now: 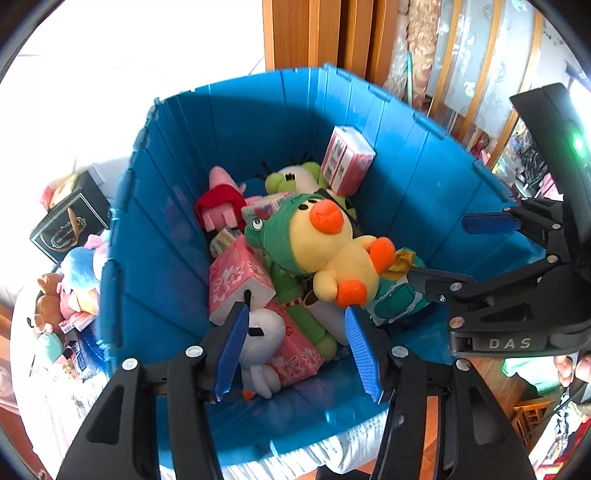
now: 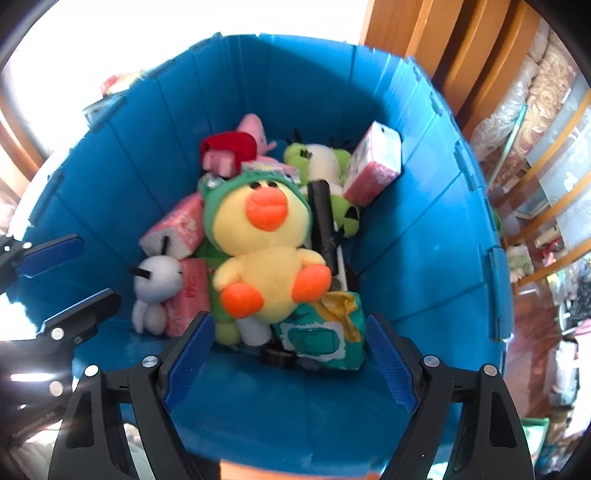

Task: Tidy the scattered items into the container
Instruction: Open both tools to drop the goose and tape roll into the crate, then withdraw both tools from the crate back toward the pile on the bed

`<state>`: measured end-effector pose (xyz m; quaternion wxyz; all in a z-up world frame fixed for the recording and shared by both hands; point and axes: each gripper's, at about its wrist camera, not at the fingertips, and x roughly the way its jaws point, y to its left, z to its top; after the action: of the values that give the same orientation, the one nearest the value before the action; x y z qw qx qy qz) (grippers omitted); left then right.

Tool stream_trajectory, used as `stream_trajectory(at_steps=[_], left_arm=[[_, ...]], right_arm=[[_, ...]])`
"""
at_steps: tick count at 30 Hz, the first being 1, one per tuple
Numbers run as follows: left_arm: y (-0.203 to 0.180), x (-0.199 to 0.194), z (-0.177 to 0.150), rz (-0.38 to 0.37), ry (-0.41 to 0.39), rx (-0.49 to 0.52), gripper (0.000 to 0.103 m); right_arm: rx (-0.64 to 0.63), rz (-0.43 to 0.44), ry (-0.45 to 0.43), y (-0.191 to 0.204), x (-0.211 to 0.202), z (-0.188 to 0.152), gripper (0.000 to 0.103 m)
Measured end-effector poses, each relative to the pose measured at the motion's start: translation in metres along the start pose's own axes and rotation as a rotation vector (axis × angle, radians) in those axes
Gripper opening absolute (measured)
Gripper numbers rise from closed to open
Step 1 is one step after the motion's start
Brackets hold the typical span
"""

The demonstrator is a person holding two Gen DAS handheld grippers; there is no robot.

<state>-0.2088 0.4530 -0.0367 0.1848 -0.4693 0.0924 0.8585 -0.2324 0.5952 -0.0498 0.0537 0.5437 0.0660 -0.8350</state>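
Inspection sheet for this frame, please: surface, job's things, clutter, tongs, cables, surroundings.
Surface: white quilted cloth beside the bin.
Job's things: blue bin holds yellow duck plush on top, white bunny plush, pink tissue packs, green wipes pack, green frog plush.
Clutter: plush toys and a black box outside the bin, left.
Tongs: left tongs open, empty; right tongs open, empty; both over the bin.
Cables: nothing seen.
Surroundings: wooden door frame, shelving.
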Motion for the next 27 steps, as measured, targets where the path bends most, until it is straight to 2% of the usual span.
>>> stream_trajectory(at_steps=[4, 12, 19, 27], left_arm=[[0.007, -0.022, -0.01, -0.007, -0.039, -0.008, 0.054], [0.04, -0.065, -0.032, 0.042, -0.16, -0.053, 0.054], [0.103, -0.085, -0.061, 0.07, -0.182, -0.15, 0.054], [0.2, -0.111, -0.117, 0.14, -0.209, -0.234, 0.054]], right_arm=[[0.004, 0.034, -0.056, 0.009, -0.021, -0.007, 0.085], [-0.034, 0.088, -0.163, 0.041, -0.057, -0.019, 0.085], [-0.082, 0.147, -0.229, 0.091, -0.073, -0.008, 0.085], [-0.144, 0.214, -0.262, 0.19, -0.075, 0.012, 0.086]])
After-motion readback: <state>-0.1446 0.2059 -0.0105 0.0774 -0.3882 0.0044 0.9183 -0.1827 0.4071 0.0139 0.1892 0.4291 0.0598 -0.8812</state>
